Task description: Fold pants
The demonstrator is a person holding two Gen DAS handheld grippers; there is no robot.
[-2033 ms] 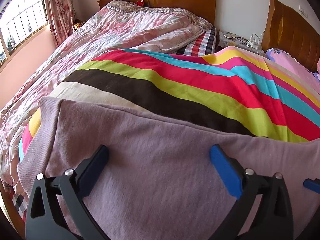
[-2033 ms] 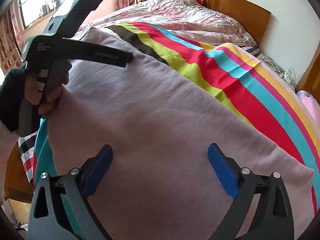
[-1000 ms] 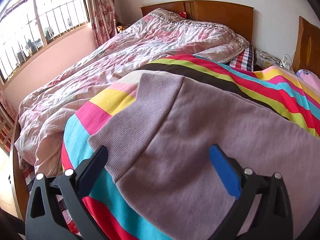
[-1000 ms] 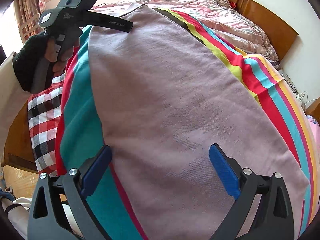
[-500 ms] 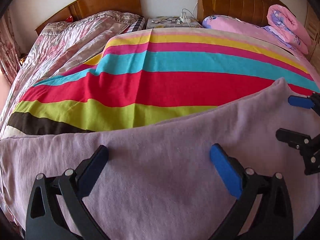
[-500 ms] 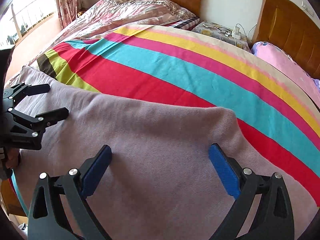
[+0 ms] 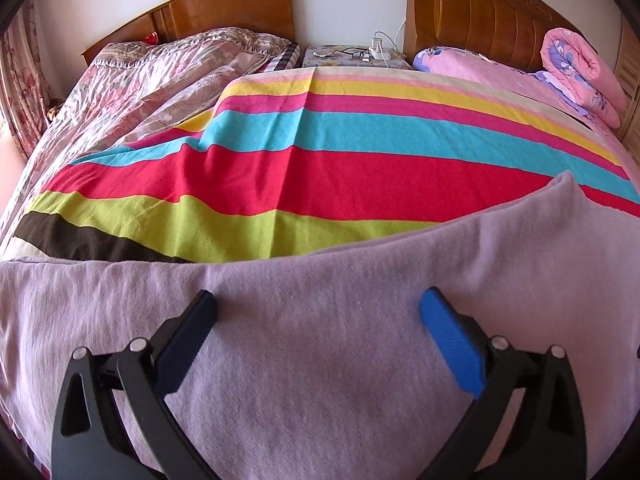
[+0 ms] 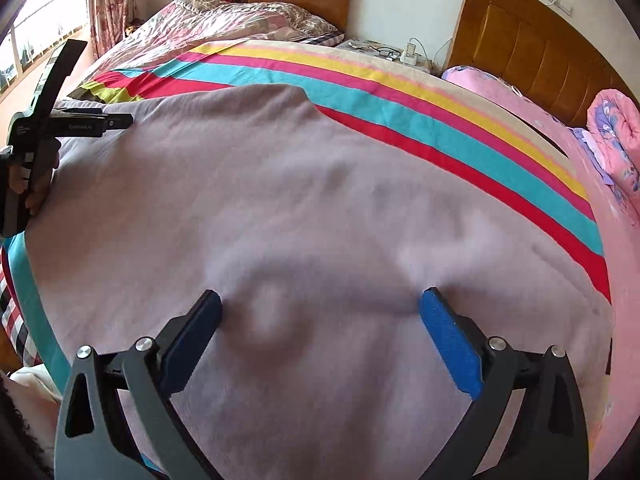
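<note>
Lavender knit pants (image 7: pixel 320 360) lie flat across the near side of a striped blanket (image 7: pixel 320 176) on the bed. My left gripper (image 7: pixel 320 320) stands open just above the cloth, with nothing between its fingers. In the right wrist view the pants (image 8: pixel 240 200) fill the middle, their far corner reaching the red stripe. My right gripper (image 8: pixel 320 316) is open and low over them, and the cloth bulges in blurred wrinkles between its blue pads (image 8: pixel 448 340). The left gripper (image 8: pixel 102 82) shows at the left edge, open, held by a hand (image 8: pixel 32 188) at the pants' left end.
A floral quilt (image 7: pixel 152 80) covers the far left of the bed. A rolled pink quilt (image 7: pixel 580 68) lies at the right under a wooden headboard (image 7: pixel 480 16). A nightstand (image 7: pixel 352 56) with glasses and a charger stands between the beds. Checked sheet (image 8: pixel 12 320) hangs at the near left edge.
The right gripper has dropped closer to the pants, and the cloth now rumples between its fingers. The left gripper has shifted slightly, and the right gripper has left its view.
</note>
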